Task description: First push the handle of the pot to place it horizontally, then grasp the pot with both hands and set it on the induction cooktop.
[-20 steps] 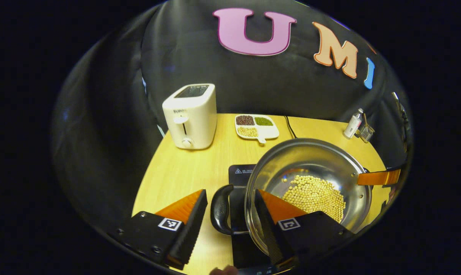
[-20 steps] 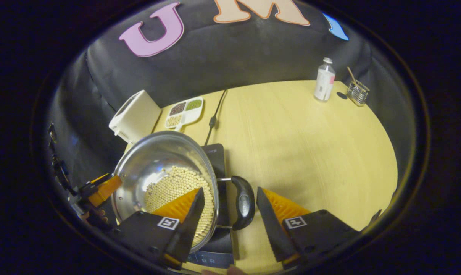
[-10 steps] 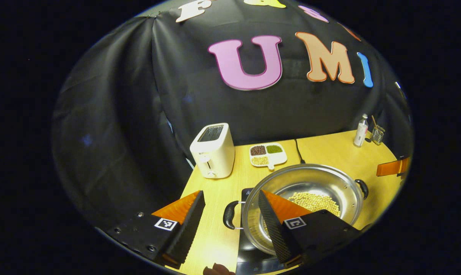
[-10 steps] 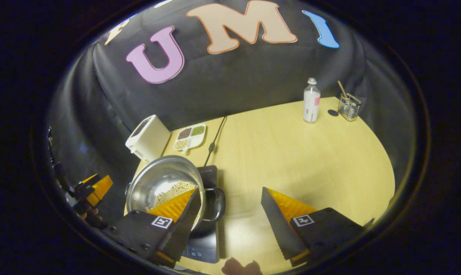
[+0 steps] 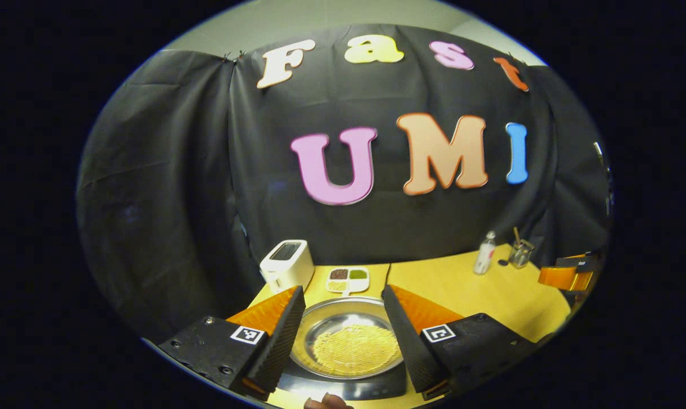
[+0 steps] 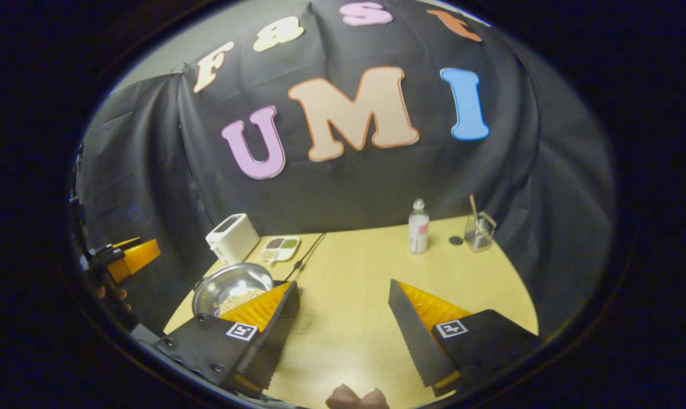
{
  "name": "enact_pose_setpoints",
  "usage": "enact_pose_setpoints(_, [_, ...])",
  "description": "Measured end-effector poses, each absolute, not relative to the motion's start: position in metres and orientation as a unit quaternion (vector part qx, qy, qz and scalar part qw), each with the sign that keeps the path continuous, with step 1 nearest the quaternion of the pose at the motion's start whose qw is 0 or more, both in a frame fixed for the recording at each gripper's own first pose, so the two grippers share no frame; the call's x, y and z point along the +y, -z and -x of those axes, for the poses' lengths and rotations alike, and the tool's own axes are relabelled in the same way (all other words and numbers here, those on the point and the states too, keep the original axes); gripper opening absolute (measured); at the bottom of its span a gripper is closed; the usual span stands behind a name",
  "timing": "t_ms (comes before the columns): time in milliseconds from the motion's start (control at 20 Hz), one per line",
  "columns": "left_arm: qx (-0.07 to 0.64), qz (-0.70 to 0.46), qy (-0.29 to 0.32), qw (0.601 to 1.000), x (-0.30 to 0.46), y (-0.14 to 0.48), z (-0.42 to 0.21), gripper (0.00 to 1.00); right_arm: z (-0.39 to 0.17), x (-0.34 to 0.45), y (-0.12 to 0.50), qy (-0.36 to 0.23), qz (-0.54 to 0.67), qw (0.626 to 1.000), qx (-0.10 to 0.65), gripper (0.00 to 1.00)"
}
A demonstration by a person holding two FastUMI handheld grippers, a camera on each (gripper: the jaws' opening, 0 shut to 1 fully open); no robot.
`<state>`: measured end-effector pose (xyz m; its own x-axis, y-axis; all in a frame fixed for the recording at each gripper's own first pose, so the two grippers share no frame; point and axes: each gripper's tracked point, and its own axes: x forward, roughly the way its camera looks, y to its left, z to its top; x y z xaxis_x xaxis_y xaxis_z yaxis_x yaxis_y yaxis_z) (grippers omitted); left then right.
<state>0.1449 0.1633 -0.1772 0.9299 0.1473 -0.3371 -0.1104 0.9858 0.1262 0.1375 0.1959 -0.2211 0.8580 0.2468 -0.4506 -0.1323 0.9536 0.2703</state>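
The steel pot (image 5: 348,341) with pale beans in it sits on the black induction cooktop (image 5: 348,389) at the table's near edge. My left gripper (image 5: 343,288) hangs open, back from and above the pot, with nothing between its fingers, which hide the pot's handles. In the right gripper view the pot (image 6: 232,287) lies at the left, partly behind one finger. My right gripper (image 6: 343,284) is open over bare table to the right of the pot. Each view also shows the other gripper off at the side: the right gripper (image 5: 564,276) and the left gripper (image 6: 128,255).
A white toaster (image 5: 287,264) and a divided dish of beans (image 5: 347,278) stand behind the pot. A bottle (image 6: 418,227) and a glass holder (image 6: 478,233) stand at the back right. A black cable (image 6: 303,258) runs to the cooktop. The wooden table (image 6: 365,307) is bare at the right.
Both open grippers have drawn back and up, away from the pot's two handles. The pot has stayed on the cooktop.
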Motion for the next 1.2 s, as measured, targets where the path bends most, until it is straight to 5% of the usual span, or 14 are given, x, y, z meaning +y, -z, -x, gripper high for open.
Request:
enact_pose_setpoints(50, [0.163, -0.05, -0.064, 0.983, 0.144, 0.162, -0.138, 0.86, -0.131, 0.183, 0.206, -0.103, -0.111, 0.962, 0.229, 1.0])
enact_pose_setpoints(100, [0.152, -0.048, -0.062, 0.985, 0.125, 0.145, -0.131, 0.85, -0.127, 0.171, 0.188, -0.104, -0.109, 0.966, 0.212, 0.93])
enact_pose_setpoints(600, [0.046, -0.039, -0.004, 0.998, 0.014, 0.026, -0.092, 0.84, -0.068, 0.102, 0.046, -0.085, -0.115, 0.987, 0.073, 0.95])
enact_pose_setpoints(1200, [0.016, -0.019, 0.004, 1.0, 0.025, 0.005, -0.026, 0.84, 0.007, 0.096, 0.015, -0.043, -0.078, 0.995, 0.035, 0.97])
